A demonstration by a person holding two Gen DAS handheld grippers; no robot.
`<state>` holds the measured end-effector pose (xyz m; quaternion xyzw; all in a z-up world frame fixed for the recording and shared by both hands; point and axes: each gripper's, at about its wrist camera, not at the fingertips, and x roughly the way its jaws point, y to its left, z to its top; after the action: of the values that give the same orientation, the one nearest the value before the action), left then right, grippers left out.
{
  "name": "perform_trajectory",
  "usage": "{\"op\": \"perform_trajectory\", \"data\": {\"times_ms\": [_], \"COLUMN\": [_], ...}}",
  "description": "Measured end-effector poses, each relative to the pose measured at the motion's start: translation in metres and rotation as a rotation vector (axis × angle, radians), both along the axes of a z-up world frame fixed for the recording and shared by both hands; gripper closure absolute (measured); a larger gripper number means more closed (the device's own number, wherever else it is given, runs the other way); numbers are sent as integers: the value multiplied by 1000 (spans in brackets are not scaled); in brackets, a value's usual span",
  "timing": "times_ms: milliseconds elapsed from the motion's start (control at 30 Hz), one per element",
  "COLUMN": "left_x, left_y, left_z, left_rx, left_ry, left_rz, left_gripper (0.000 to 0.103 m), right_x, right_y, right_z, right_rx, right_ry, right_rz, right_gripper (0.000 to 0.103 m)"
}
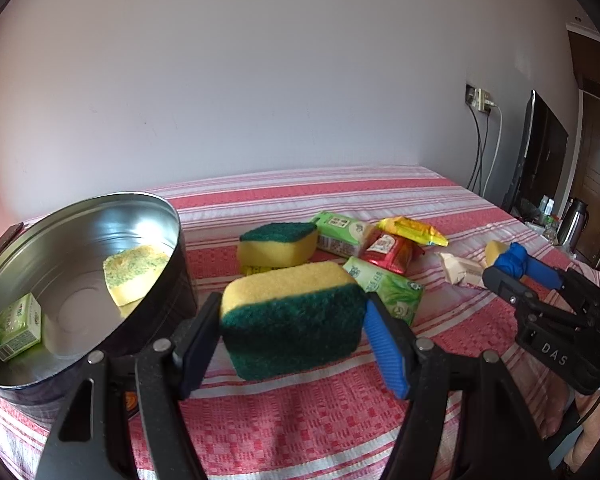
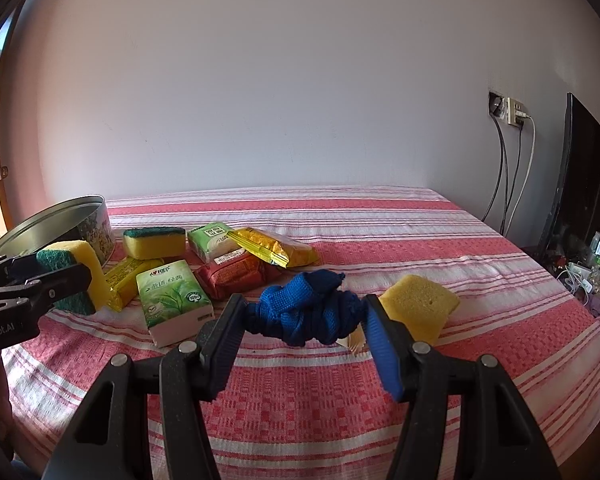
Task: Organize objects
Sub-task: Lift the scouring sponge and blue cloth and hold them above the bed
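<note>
A yellow-and-green sponge (image 1: 292, 316) is gripped between the pads of the left tongs (image 1: 294, 332), raised above the striped bed (image 1: 300, 420) just beside the tin (image 1: 80, 280). Inside the tin a second sponge (image 1: 134, 276) is leaned against the wall, and a green tissue pack (image 1: 16, 332) is set at the near side.

A bunched blue cloth (image 2: 306, 308) is clamped in the right tongs (image 2: 304, 320), held over the bed. Just beyond it a plain yellow sponge (image 2: 418, 304) is laid flat; under the cloth a pale wrapper corner (image 2: 354, 342) is glimpsed, possibly a snack packet.

Between the two tongs a heap is left on the bed: another sponge (image 2: 154, 242), two tissue packs (image 2: 174, 300) (image 2: 212, 240), a red packet (image 2: 236, 276) and a yellow packet (image 2: 276, 250), all touching or overlapping.
</note>
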<state>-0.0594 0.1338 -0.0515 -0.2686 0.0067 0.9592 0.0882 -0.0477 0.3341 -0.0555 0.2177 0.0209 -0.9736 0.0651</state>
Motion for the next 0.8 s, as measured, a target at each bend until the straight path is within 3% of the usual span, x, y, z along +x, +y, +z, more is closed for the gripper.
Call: {"op": "perform_trajectory", "data": {"times_ms": [800], "left_x": [14], "left_y": [-4], "left_z": [7], "left_rx": [21], "left_ry": [87], "left_rz": [18], "left_gripper": [33], "right_x": [10], "right_y": [-1], "right_z": [3], "right_rx": [-9], "right_ry": [85], "right_rz": [29], "right_gripper": [42]}}
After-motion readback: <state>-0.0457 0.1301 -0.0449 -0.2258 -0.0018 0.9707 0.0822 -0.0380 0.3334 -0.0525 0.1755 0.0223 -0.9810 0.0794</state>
